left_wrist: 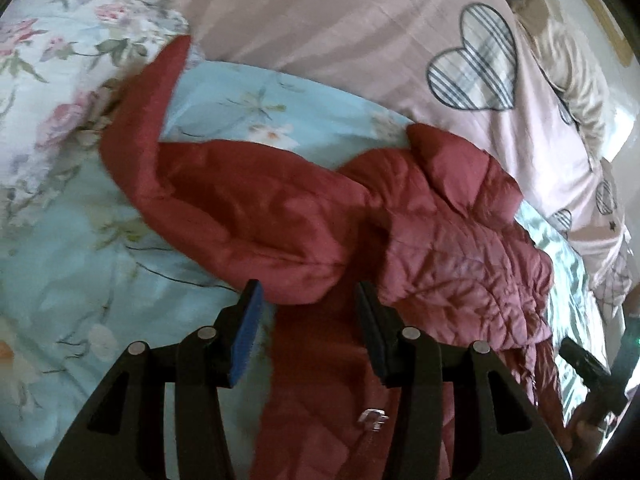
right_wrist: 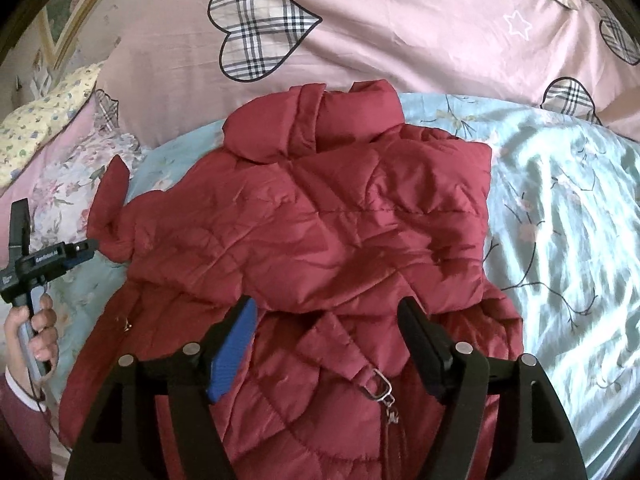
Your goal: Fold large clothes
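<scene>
Right under your right gripper [right_wrist: 326, 312], jaws wide apart and empty, lies the red jacket [right_wrist: 320, 232] on the blue floral sheet [right_wrist: 560, 208], collar at 12 o'clock. Your left gripper [left_wrist: 308, 300] is open too, nothing pinched, a sleeve [left_wrist: 144, 128] running to 11 o'clock. Farther back, the pink heart-print duvet [right_wrist: 400, 32] sits at 12.

Bare blue floral sheet [right_wrist: 560, 208] right of red jacket [right_wrist: 320, 220], pink duvet [right_wrist: 400, 32] banked behind
</scene>
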Demonstrator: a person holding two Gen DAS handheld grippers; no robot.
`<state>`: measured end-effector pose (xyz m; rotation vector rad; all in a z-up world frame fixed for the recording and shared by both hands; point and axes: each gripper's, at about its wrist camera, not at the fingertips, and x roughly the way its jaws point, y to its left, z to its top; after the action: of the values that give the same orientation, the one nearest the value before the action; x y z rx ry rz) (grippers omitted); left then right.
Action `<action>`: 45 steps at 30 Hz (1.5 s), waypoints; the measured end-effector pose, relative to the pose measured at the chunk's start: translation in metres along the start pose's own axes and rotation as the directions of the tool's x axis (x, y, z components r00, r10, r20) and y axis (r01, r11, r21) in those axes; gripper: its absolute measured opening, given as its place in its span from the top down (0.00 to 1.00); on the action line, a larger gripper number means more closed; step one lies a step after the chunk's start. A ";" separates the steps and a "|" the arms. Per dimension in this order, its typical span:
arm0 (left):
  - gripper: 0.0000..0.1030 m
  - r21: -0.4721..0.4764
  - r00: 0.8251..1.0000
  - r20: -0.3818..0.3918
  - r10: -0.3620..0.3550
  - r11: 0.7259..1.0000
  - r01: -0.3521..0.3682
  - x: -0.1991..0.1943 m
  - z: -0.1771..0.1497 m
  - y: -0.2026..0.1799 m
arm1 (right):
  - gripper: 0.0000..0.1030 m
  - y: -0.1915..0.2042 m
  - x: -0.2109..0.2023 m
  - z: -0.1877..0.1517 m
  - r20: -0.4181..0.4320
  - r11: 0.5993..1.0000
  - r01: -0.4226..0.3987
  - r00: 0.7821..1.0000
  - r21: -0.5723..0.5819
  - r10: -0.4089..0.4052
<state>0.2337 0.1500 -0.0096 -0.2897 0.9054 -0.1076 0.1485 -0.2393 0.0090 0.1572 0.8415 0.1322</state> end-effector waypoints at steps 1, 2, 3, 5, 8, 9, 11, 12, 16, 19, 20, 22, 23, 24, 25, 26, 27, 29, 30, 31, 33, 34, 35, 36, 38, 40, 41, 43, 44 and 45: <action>0.54 -0.008 1.000 0.006 0.012 1.000 -0.012 -0.002 0.002 0.005 | 0.28 0.000 -0.001 -0.001 0.000 1.000 -0.001 1.000 -0.002 0.001; 0.53 -0.016 1.000 0.013 0.026 1.000 -0.026 -0.004 0.004 0.010 | 0.28 0.000 0.000 -0.002 -0.002 1.000 -0.002 1.000 -0.003 0.002; 0.52 -0.027 0.999 0.021 0.049 0.998 -0.049 -0.006 0.007 0.016 | 0.28 0.000 0.000 -0.003 -0.006 1.000 -0.001 1.000 -0.002 0.001; 0.46 -0.048 0.994 0.031 0.102 0.994 -0.100 -0.008 0.014 0.029 | 0.28 -0.001 0.002 -0.006 -0.016 1.000 -0.003 1.000 0.007 0.003; 0.43 -0.082 0.989 0.041 0.142 0.987 -0.138 -0.008 0.028 0.047 | 0.28 -0.001 0.003 -0.010 -0.024 1.000 -0.012 1.000 0.017 0.013; 0.43 -0.091 0.987 0.042 0.154 0.985 -0.150 -0.007 0.033 0.052 | 0.28 -0.001 0.003 -0.011 -0.025 1.000 -0.014 1.000 0.013 0.014; 0.43 -0.117 0.984 0.042 0.170 0.979 -0.164 -0.005 0.044 0.062 | 0.28 0.000 0.004 -0.012 -0.030 1.000 -0.013 0.999 0.011 0.013; 0.43 -0.124 0.984 0.045 0.171 0.979 -0.164 -0.003 0.049 0.066 | 0.28 -0.001 0.005 -0.012 -0.032 1.000 -0.012 0.999 0.014 0.013; 0.37 -0.145 0.968 0.049 0.247 0.960 -0.238 0.015 0.074 0.083 | 0.28 -0.001 0.005 -0.013 -0.033 1.000 -0.019 0.999 0.017 0.019; 0.37 -0.167 0.957 0.032 0.287 0.946 -0.278 0.035 0.093 0.101 | 0.28 -0.001 0.007 -0.013 -0.041 1.000 -0.025 0.999 0.014 0.026; 0.37 -0.174 0.953 0.029 0.301 0.940 -0.292 0.043 0.101 0.106 | 0.28 -0.001 0.008 -0.013 -0.045 1.000 -0.026 0.999 0.014 0.026; 0.37 -0.176 0.945 0.025 0.326 0.932 -0.317 0.056 0.114 0.114 | 0.28 -0.001 0.008 -0.013 -0.052 1.000 -0.027 0.998 0.015 0.028; 0.43 -0.174 0.940 0.011 0.342 0.926 -0.335 0.064 0.118 0.117 | 0.28 -0.001 0.008 -0.013 -0.051 0.999 -0.030 0.998 0.015 0.030; 0.52 -0.172 0.937 -0.003 0.348 0.923 -0.343 0.071 0.122 0.121 | 0.28 -0.001 0.006 -0.013 -0.050 0.999 -0.031 0.998 0.015 0.031; 0.72 -0.168 0.939 -0.018 0.343 0.925 -0.341 0.077 0.124 0.123 | 0.28 -0.002 0.006 -0.013 -0.048 0.999 -0.031 0.998 0.014 0.032; 0.83 -0.166 0.942 -0.031 0.333 0.928 -0.333 0.082 0.124 0.126 | 0.28 -0.002 0.005 -0.013 -0.046 0.999 -0.032 0.998 0.014 0.032; 0.87 -0.163 0.945 -0.032 0.327 0.931 -0.327 0.083 0.124 0.126 | 0.28 -0.002 0.004 -0.013 -0.043 0.999 -0.034 0.998 0.015 0.034; 0.91 -0.158 0.951 0.001 0.310 0.939 -0.306 0.076 0.119 0.123 | 0.28 -0.004 0.002 -0.013 -0.038 0.999 -0.034 0.999 0.019 0.035; 0.91 -0.158 0.957 0.026 0.290 0.946 -0.282 0.069 0.115 0.120 | 0.28 -0.005 0.001 -0.013 -0.034 0.999 -0.038 0.999 0.023 0.039; 0.92 -0.159 0.962 0.040 0.271 0.952 -0.261 0.062 0.110 0.115 | 0.28 -0.006 0.000 -0.013 -0.032 0.999 -0.042 0.999 0.026 0.043; 0.92 -0.161 0.971 0.061 0.231 0.962 -0.219 0.050 0.103 0.107 | 0.28 -0.006 0.000 -0.012 -0.026 0.998 -0.049 0.998 0.034 0.050; 0.92 -0.154 0.975 0.077 0.209 0.969 -0.195 0.042 0.098 0.100 | 0.28 -0.006 0.000 -0.012 -0.026 0.998 -0.052 0.998 0.035 0.053; 0.92 -0.147 0.978 0.088 0.191 0.973 -0.177 0.036 0.094 0.093 | 0.28 -0.006 0.000 -0.012 -0.025 0.998 -0.054 0.998 0.035 0.055; 0.92 -0.136 0.981 0.103 0.165 0.979 -0.150 0.028 0.089 0.084 | 0.28 -0.006 0.000 -0.012 -0.024 0.998 -0.056 0.998 0.035 0.057; 0.92 -0.108 0.985 0.141 0.102 0.990 -0.087 0.011 0.079 0.066 | 0.28 -0.005 0.000 -0.013 -0.024 0.997 -0.059 0.998 0.040 0.060; 0.92 -0.080 0.984 0.173 0.047 0.996 -0.033 -0.001 0.074 0.049 | 0.28 -0.005 -0.001 -0.014 -0.025 0.997 -0.061 0.998 0.049 0.062; 0.92 -0.065 0.982 0.186 0.018 0.998 -0.006 -0.007 0.071 0.040 | 0.28 -0.005 -0.001 -0.015 -0.026 0.997 -0.059 0.998 0.051 0.060; 0.92 -0.031 0.977 0.208 -0.041 0.998 0.049 -0.019 0.064 0.019 | 0.28 -0.005 -0.002 -0.017 -0.026 0.997 -0.052 0.998 0.054 0.054; 0.92 -0.016 0.974 0.216 -0.062 0.998 0.067 -0.024 0.060 0.007 | 0.28 -0.005 -0.002 -0.018 -0.026 0.997 -0.053 0.998 0.057 0.054; 0.92 -0.003 0.973 0.220 -0.077 0.997 0.079 -0.027 0.057 -0.002 | 0.28 -0.006 -0.003 -0.019 -0.026 0.997 -0.055 0.998 0.061 0.057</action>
<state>0.2621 0.1659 0.0451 -0.3412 0.6756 -0.1404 0.1325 -0.2440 -0.0027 0.2363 0.8695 0.1618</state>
